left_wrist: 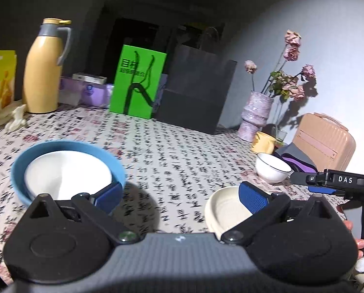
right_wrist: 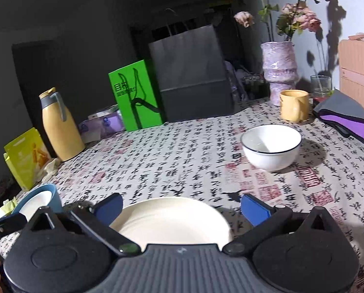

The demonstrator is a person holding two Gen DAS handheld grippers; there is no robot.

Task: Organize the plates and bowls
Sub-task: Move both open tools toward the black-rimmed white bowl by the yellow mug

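The near part of the cream plate is hidden under the body of the right claw, and in the left wrist view the same plate is partly covered by a blue finger pad. The blue bowl is cut off at its near edge by the left claw, and in the right wrist view only a slice of it shows at the left margin. The left view is smeared, so the print on the desk cloth is hard to read there. The plate is round, shallow and plain cream, lying flat on the desk with its face up. The blue bowl stands upright with a smaller white dish nested inside it, mouth up. A white bowl with a thin dark rim stands upright and alone further back on the right, well apart from the plate, near a yellow mug. Being round, none of them has a long axis. Both claws stand wide apart and grip nothing: the right one straddles the plate from above, the left one hangs over bare cloth between the blue bowl and the plate.
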